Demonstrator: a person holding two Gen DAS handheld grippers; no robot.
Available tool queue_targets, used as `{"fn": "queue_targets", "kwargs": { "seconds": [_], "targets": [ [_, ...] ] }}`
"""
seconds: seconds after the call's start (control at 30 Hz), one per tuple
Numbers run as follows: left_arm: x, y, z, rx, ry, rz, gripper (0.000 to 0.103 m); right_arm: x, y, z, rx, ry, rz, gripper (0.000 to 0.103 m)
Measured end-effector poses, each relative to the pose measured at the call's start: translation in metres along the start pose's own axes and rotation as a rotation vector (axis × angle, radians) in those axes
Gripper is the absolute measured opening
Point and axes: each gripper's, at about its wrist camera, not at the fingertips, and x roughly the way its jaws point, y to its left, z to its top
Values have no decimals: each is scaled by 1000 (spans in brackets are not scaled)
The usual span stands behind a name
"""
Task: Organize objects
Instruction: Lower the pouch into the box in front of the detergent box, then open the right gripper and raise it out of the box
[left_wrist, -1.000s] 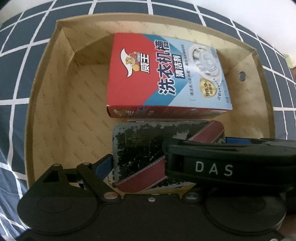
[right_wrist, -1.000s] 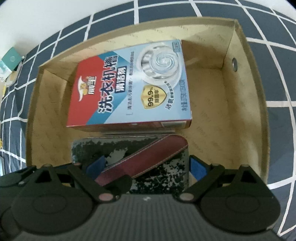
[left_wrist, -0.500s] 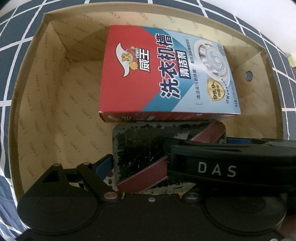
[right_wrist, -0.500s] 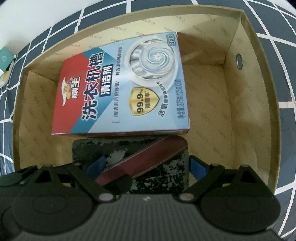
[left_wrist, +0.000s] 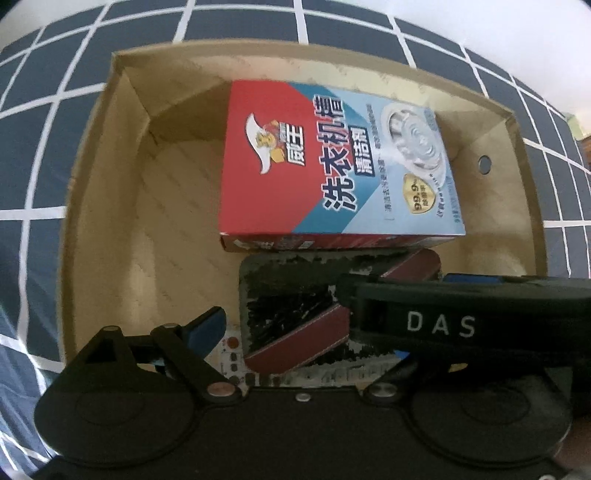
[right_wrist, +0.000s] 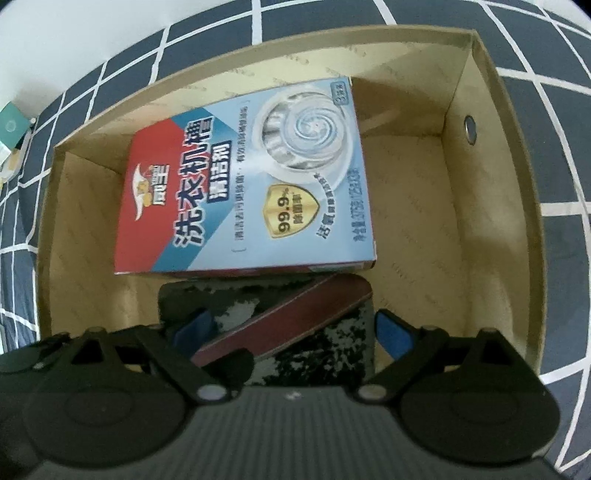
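An open cardboard box (left_wrist: 103, 221) (right_wrist: 491, 221) holds a red and blue detergent carton (left_wrist: 332, 177) (right_wrist: 251, 192). A flat black-and-white speckled box with a maroon band (left_wrist: 288, 295) (right_wrist: 325, 339) lies just in front of the carton. My left gripper (left_wrist: 304, 339) hangs over the speckled box with its jaws opening. Its left finger (left_wrist: 208, 325) stands clear of the box's left edge. My right gripper (right_wrist: 293, 328) stands open. One of its fingers (right_wrist: 194, 325) is over the box top and the other (right_wrist: 393, 332) is at the right edge. Its black body (left_wrist: 443, 325) hides the left gripper's other finger.
The cardboard box sits on a dark blue cloth with white checks (left_wrist: 37, 147) (right_wrist: 554, 55). A round hole (left_wrist: 483, 165) (right_wrist: 470, 129) pierces its right wall. Bare box floor shows left (left_wrist: 166, 240) and right (right_wrist: 443, 240) of the cartons. A small teal box (right_wrist: 13, 125) lies far left.
The left gripper's left finger has drawn away from the speckled box's left edge. In both views the cardboard box and carton first grew larger, then shrank again.
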Motion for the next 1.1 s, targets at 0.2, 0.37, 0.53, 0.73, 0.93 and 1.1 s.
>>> {"fn": "queue_targets", "kwargs": {
  "seconds": [0.2, 0.37, 0.53, 0.73, 0.93, 1.1],
  "targets": [
    [-29, 4, -10, -2, -42, 23, 96, -25, 8, -7, -33, -38, 9, 96],
    [-47, -4, -5, -4, -80, 45, 100, -50, 7, -9, -54, -79, 8, 96],
    [-69, -4, -13, -7, -123, 65, 103, -74, 7, -13, -69, -117, -10, 98],
    [-88, -1, -24, -5, -156, 99, 103, -97, 3, -25, -94, -148, -38, 98],
    [-101, 2, -31, -9, -170, 118, 103, -117, -3, -37, -116, -174, -68, 100],
    [-106, 4, -37, -12, -174, 146, 103, -128, -11, -48, -117, -190, -91, 103]
  ]
}}
